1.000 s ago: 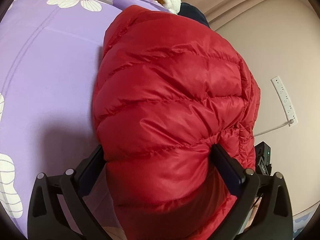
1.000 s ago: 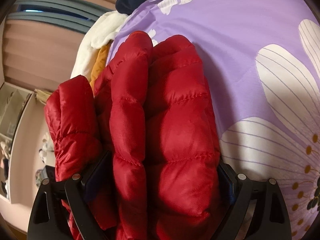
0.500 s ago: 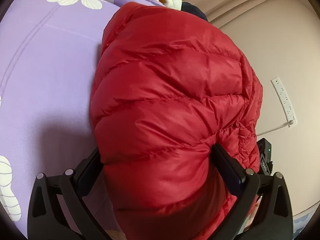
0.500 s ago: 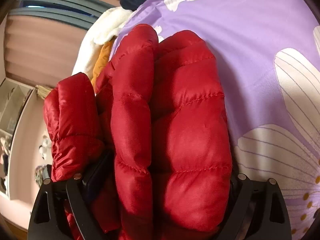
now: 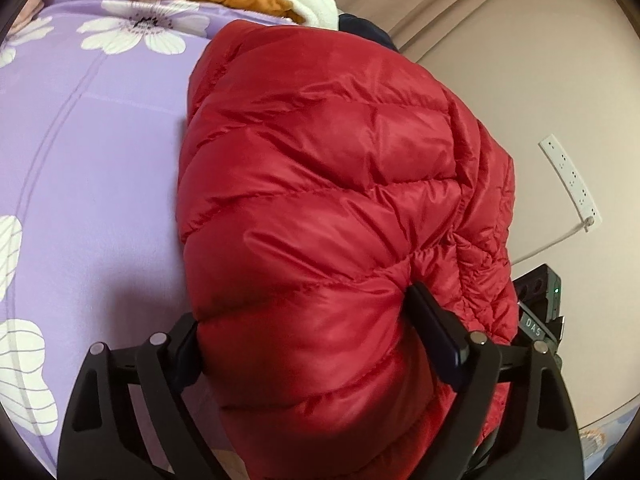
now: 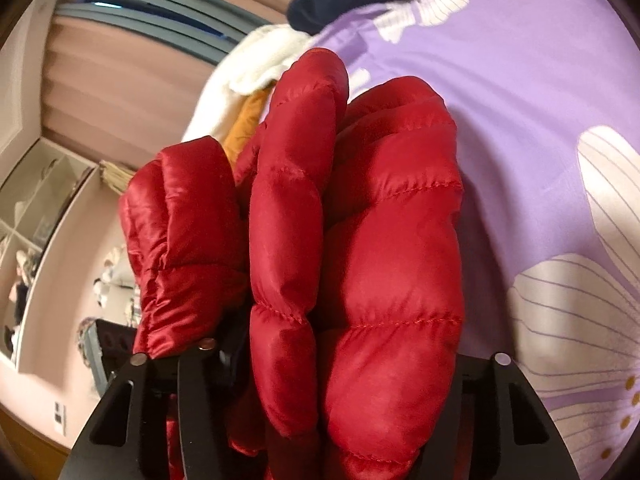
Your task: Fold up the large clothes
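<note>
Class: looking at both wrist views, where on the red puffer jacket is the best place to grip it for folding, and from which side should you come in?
Grip the jacket at its near bunched edge, coming in from the bedside, as both grippers do now: left gripper, right gripper. The puffy quilted layers stack there, so one pinch probably holds them all above the bedsheet.

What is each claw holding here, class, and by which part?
Both hold the red puffer jacket. The left claw is clamped across a thick quilted fold of it; the right claw grips bunched folded layers. Which part of the garment cannot be told.

Left gripper point(image 5: 308, 320) clamps red puffer jacket point(image 5: 332, 200) w/ both fingers point(image 5: 434, 320), over purple floral sheet point(image 5: 92, 168).
</note>
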The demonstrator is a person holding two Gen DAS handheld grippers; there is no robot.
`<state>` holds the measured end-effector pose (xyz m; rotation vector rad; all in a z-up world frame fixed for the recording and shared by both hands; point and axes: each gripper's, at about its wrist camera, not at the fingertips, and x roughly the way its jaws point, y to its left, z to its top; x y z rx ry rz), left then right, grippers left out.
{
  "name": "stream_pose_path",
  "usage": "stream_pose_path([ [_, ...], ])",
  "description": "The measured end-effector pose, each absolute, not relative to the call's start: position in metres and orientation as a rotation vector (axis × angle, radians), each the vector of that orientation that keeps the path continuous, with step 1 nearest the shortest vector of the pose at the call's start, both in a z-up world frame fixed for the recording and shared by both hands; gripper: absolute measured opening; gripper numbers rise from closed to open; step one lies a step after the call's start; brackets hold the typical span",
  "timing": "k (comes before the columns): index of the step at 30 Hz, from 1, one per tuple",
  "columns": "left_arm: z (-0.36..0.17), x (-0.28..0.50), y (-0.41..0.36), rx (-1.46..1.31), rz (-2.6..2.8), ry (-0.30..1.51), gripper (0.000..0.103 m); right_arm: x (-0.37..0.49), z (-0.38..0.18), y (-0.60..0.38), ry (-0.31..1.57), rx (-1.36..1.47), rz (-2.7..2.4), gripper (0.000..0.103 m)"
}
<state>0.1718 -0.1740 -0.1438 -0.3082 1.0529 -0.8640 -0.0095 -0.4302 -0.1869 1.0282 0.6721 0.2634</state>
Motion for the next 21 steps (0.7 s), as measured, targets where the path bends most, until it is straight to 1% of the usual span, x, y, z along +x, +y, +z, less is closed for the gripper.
stream_pose_path([
  [2,-0.139,0.167,-0.172,-0.29,-0.866,1.036,0.09,-0.01,-0.184,-0.428,0.657,1.028,0.281,0.055],
  [10,-0.131,0.157,-0.157,-0.294,-0.859,1.017,0.089,-0.009,-0.172,-0.413,0.631,1.008,0.314,0.055],
  [21,-0.123,0.141,-0.122,-0.329,-0.82,0.996,0.089,0.017,-0.159,-0.394,0.627,0.962,0.353,0.055],
])
